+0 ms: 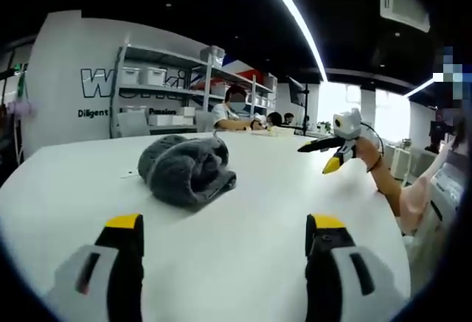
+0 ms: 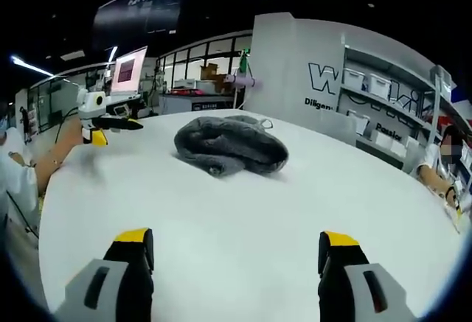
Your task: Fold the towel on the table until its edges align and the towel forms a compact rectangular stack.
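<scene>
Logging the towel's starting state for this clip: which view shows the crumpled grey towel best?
The right gripper view: the crumpled grey terry towel lies near centre on the white table, its whole bunched outline and hanging loop visible. The left gripper view shows the towel left of centre, equally unfolded, more end-on.

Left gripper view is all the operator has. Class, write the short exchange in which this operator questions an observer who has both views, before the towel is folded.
Operator: Is the right gripper open?
Observer: Yes. In the right gripper view its jaws stand wide apart over bare table, with nothing between them.
Operator: How does the towel lie from that side?
Observer: It is a crumpled mound ahead of those jaws, apart from them, with a rolled end facing them.
Operator: What is behind my left gripper?
Observer: A lit screen stands beyond it, past the table's edge.
</scene>
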Motion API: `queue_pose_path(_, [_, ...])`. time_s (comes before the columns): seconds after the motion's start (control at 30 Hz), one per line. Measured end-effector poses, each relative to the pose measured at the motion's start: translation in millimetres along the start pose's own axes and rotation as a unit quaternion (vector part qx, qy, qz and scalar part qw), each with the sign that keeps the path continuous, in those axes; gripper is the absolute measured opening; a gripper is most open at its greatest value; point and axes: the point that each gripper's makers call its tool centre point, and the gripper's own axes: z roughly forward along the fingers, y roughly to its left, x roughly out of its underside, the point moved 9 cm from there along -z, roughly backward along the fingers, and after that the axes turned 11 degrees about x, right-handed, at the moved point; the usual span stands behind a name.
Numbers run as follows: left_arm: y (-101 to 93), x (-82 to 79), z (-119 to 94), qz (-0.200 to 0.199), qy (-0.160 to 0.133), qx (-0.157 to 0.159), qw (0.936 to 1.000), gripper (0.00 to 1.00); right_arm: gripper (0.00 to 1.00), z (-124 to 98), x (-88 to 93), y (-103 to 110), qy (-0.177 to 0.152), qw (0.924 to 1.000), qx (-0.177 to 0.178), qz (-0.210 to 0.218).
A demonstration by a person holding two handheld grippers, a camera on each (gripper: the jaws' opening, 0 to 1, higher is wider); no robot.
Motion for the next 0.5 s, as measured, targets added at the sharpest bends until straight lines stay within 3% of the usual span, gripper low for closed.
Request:
queue_pose_path(0.23, [5.4,-0.6,-0.3,-0.007,-0.005,0.006,0.9999,0.95,0.97,0.5,0.1,0.0,-0.001,1.0,-0.004,0.005])
queue_pose_path(0.5, [21.9,-10.3,-5.3,-0.008,0.006,-0.021,0.9997,0.93,0.97,-1.3,-0.9,-1.5,-0.005,0.9999,-0.005,0.009])
